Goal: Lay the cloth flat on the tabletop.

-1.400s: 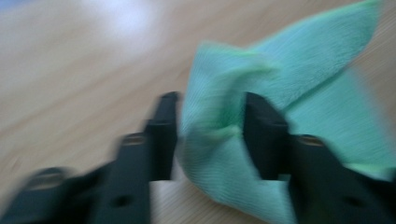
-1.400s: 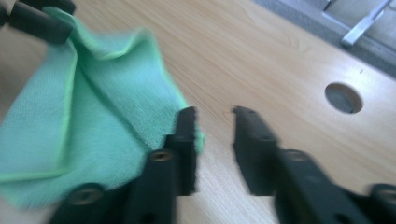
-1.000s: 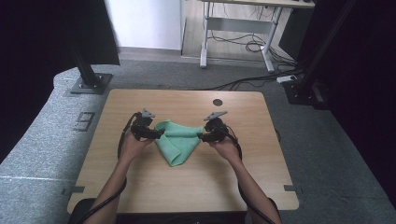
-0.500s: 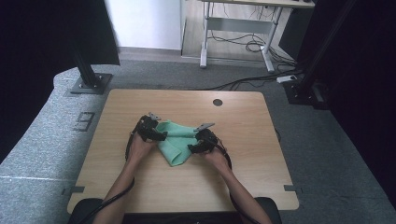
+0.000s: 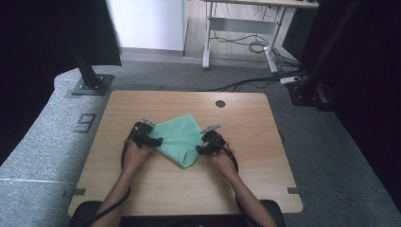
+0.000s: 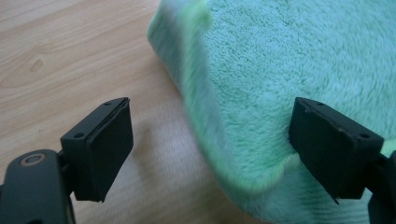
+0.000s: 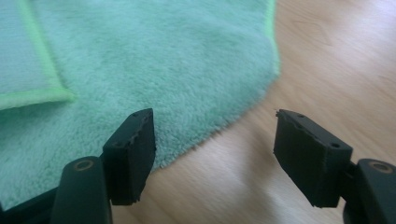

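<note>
A green towel [image 5: 178, 138] lies folded on the wooden table [image 5: 156, 189], one corner pointing toward me. My left gripper [image 5: 153, 140] sits low at its left edge. In the left gripper view the jaws [image 6: 210, 144] stand wide apart after opening. The towel's folded edge [image 6: 201, 102] runs between them and neither pad presses on it. My right gripper [image 5: 201, 149] is at the towel's right edge. Its jaws [image 7: 212, 149] are open and have just closed a little. The left one is over the towel [image 7: 140, 60], the right over bare wood [image 7: 336, 56].
A round cable hole [image 5: 220, 103] sits near the table's far edge. Bare wood surrounds the towel on all sides. Behind the table stand black stand bases [image 5: 90, 84] and a desk frame [image 5: 236, 28] with cables on the floor.
Both grippers have come down to the table. The right one moved in toward the towel's near right edge. The towel, bunched between them before, now lies flat.
</note>
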`<action>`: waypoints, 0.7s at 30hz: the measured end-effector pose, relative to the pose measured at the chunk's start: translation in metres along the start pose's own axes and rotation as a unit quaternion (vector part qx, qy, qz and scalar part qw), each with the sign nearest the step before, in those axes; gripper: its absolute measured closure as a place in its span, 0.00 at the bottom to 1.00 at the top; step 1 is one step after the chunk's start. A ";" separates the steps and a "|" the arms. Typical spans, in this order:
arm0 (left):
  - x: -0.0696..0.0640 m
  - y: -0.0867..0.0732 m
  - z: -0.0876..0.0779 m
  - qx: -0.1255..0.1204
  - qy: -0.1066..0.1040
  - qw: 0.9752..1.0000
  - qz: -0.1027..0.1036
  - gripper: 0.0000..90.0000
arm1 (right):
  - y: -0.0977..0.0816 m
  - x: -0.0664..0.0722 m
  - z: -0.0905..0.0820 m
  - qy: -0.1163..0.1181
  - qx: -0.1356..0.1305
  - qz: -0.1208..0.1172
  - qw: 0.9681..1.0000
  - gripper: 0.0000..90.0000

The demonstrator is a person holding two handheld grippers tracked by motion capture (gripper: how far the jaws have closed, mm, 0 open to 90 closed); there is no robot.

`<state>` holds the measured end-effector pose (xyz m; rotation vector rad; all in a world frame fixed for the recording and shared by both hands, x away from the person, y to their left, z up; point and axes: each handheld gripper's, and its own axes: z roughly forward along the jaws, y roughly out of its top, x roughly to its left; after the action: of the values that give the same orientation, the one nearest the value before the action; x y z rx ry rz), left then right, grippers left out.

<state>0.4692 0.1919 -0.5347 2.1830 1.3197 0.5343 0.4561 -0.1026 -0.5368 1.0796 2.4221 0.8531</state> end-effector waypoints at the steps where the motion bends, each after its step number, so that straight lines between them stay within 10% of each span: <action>1: 0.000 -0.001 -0.002 -0.004 0.000 1.000 0.005 0.16 | 0.000 -0.002 0.000 -0.004 0.000 0.001 1.000 0.33; 10: 0.012 -0.010 -0.022 -0.034 -0.013 0.999 -0.004 0.16 | -0.005 -0.005 -0.015 0.009 -0.021 0.010 1.000 0.36; 21: 0.032 -0.033 -0.031 -0.023 -0.004 1.000 -0.018 0.17 | 0.013 0.027 -0.021 0.115 -0.043 -0.015 0.992 0.54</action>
<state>0.4427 0.2400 -0.5292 2.1182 1.3271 0.5354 0.4353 -0.0833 -0.5145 0.9561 2.5516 1.1152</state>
